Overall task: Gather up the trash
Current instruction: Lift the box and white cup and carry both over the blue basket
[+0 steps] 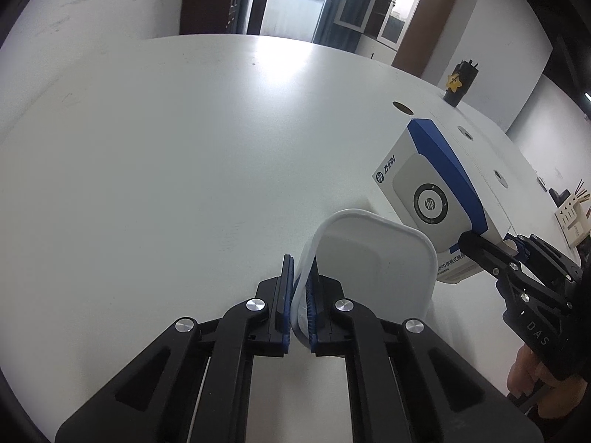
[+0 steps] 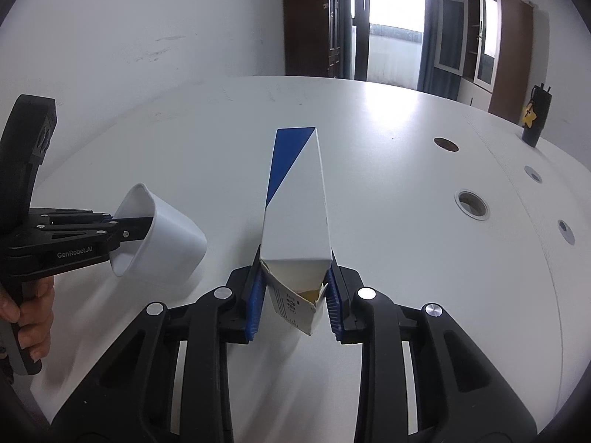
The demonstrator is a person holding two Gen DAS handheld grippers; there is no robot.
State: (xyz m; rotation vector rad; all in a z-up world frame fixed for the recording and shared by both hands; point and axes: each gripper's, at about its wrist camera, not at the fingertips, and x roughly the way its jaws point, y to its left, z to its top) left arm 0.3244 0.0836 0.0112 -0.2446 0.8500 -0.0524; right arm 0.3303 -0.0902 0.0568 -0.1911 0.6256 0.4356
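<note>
My left gripper (image 1: 300, 277) is shut on the rim of a white plastic container (image 1: 373, 258) and holds it above the white table (image 1: 184, 147), its opening tilted sideways. The same container (image 2: 162, 232) shows at the left of the right wrist view, held by the left gripper (image 2: 142, 227). My right gripper (image 2: 293, 273) is shut on the torn open end of a white and blue HP box (image 2: 295, 203), which points away over the table (image 2: 406, 258). The box (image 1: 432, 192) and right gripper (image 1: 480, 243) appear right of the container.
A black bottle with a yellow star charm (image 2: 535, 118) stands at the table's far right edge; it also shows in the left wrist view (image 1: 460, 81). Several round cable holes (image 2: 471, 203) are in the right part of the table. Wooden cabinets and a doorway stand behind.
</note>
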